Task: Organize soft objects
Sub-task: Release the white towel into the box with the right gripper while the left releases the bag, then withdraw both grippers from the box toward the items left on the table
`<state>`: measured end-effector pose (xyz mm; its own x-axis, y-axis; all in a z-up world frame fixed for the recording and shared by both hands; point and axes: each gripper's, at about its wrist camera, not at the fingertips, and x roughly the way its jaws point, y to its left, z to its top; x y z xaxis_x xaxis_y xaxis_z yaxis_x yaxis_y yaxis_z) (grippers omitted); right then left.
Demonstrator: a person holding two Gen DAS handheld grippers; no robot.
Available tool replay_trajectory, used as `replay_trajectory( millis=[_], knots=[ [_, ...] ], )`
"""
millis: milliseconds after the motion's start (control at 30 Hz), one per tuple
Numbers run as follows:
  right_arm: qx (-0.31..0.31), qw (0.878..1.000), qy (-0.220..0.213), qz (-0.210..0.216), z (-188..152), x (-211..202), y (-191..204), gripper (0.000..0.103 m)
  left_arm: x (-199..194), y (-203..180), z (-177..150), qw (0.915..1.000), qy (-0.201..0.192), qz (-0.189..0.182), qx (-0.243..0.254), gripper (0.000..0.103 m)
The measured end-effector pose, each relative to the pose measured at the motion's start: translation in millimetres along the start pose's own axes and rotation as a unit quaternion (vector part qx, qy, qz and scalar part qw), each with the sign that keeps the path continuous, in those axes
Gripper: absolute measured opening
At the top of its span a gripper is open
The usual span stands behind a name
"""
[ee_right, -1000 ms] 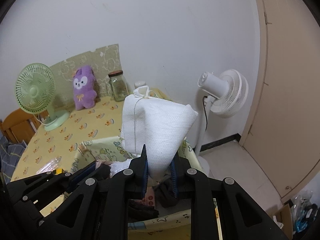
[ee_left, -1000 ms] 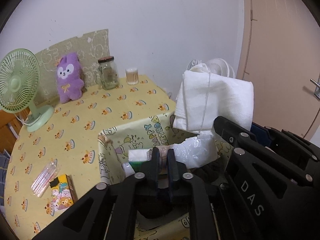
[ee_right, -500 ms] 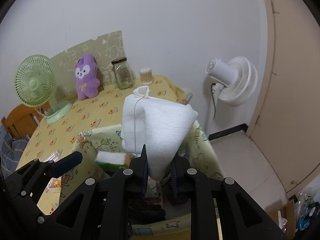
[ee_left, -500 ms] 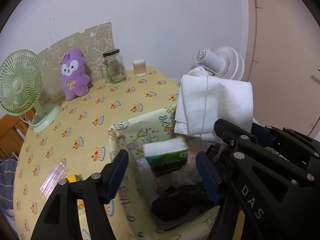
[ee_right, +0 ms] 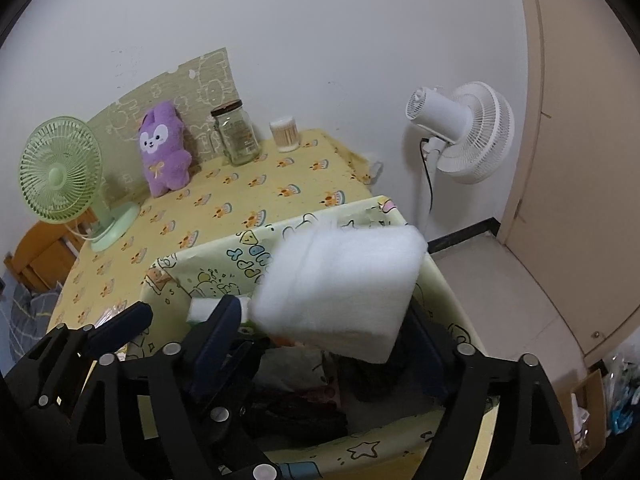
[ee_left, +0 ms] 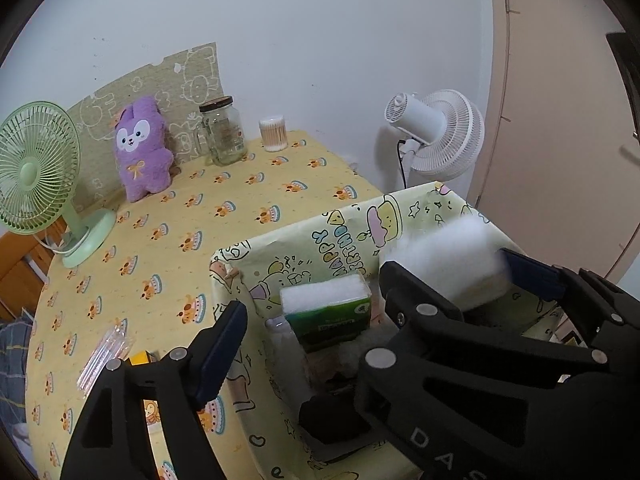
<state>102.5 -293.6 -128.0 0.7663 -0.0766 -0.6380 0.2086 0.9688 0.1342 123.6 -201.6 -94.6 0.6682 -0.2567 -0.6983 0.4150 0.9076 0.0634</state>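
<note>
- Above the storage box (ee_right: 436, 280), right side: white folded cloth (ee_right: 340, 284), motion-blurred, between the spread fingers of the right hand-held gripper (ee_right: 320, 320). Jaws stand wide apart; whether either pad touches the cloth cannot be told. Risk: released while high and tilted, the cloth may unfold, or land across the rim and slide toward the floor on the open side.
- Box interior: green tissue pack (ee_left: 328, 308) upright near the back wall, dark garments (ee_right: 304, 412) heaped below. Risk: the cloth may come down on the pack, tip it, and rest askew rather than flat.
- Left hand-held gripper (ee_left: 308, 304): jaws open, holding nothing, poised over the box's left wall. Risk: the two hand-held grippers sit close together; a reach inward may knock the cloth or snag the thin, soft box wall.
- Bench (ee_left: 240, 200), yellow printed cover: purple plush rabbit (ee_left: 142, 148) at the back, well apart from the box, judged not yet stowed. Risk: little room left once the cloth settles loosely.
- Glass jar (ee_left: 222, 130) just beside the plush. Risk: a careless grab for the plush may topple it.
</note>
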Motion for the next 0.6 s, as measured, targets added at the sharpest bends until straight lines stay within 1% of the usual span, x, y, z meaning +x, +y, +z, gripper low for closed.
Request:
replay_trajectory(
  millis=[133,400,500,600],
  knots=[
    [0.002,1.0,-0.009,-0.008,1,-6,1,0.092,-4,0,1,1.0,-0.006,0.002,0.0,0.083],
    [-0.002,0.999,-0.025,-0.02,2,-21,6,0.093,-17,4,2,0.9998,-0.019,-0.003,-0.001,0.087],
    [-0.002,0.999,-0.028,-0.023,3,-27,9,0.094,-22,6,2,0.9997,-0.02,-0.014,-0.001,0.088],
    [-0.006,0.999,-0.037,-0.027,3,-35,14,0.095,-30,8,1,0.9995,-0.028,-0.011,-0.004,0.089]
  ],
)
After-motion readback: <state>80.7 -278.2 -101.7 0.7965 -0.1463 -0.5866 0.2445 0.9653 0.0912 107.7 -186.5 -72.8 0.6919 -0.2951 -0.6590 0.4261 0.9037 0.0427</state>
